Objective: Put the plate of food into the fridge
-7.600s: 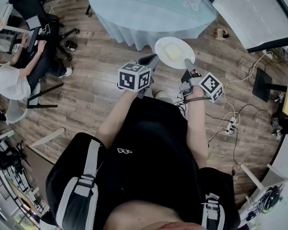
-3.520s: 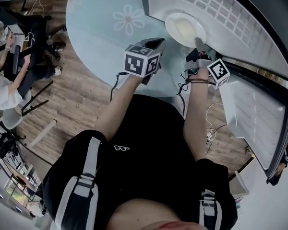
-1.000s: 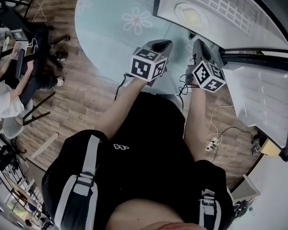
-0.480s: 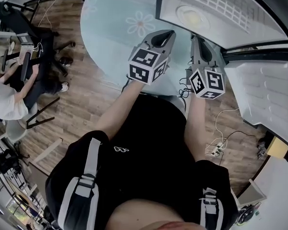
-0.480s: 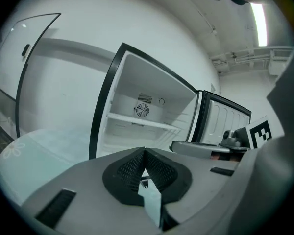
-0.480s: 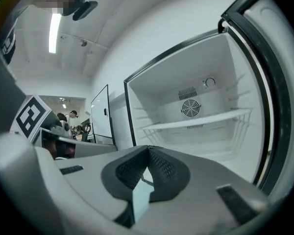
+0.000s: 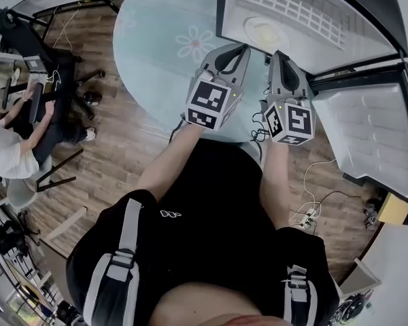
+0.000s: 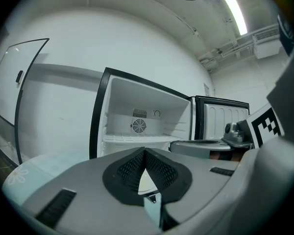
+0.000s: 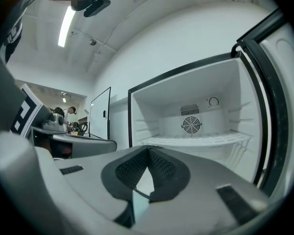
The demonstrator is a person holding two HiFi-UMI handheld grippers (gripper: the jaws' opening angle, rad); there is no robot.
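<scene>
The white plate of food (image 7: 266, 31) lies on the wire shelf (image 7: 292, 9) inside the open fridge, seen only in the head view. Both grippers hover side by side in front of the fridge, short of the shelf and clear of the plate. My left gripper (image 7: 239, 50) (image 8: 145, 151) is shut with nothing in it. My right gripper (image 7: 279, 56) (image 9: 148, 150) is shut and empty too. Both gripper views look up into the white fridge compartment, with its round fan grille (image 8: 138, 126) (image 9: 191, 125) above the shelf edge (image 9: 196, 141); the plate is hidden there.
The fridge door (image 7: 367, 131) (image 9: 279, 106) stands swung open at the right. A round table with a pale flowered cloth (image 7: 166, 43) lies under and left of the grippers. A person sits at a desk (image 7: 10, 151) far left. Cables and a power strip (image 7: 311, 212) lie on the wooden floor.
The plate, earlier carried in the right gripper, now rests on the fridge shelf. Over the last second both grippers tilted upward and stayed close together before the fridge.
</scene>
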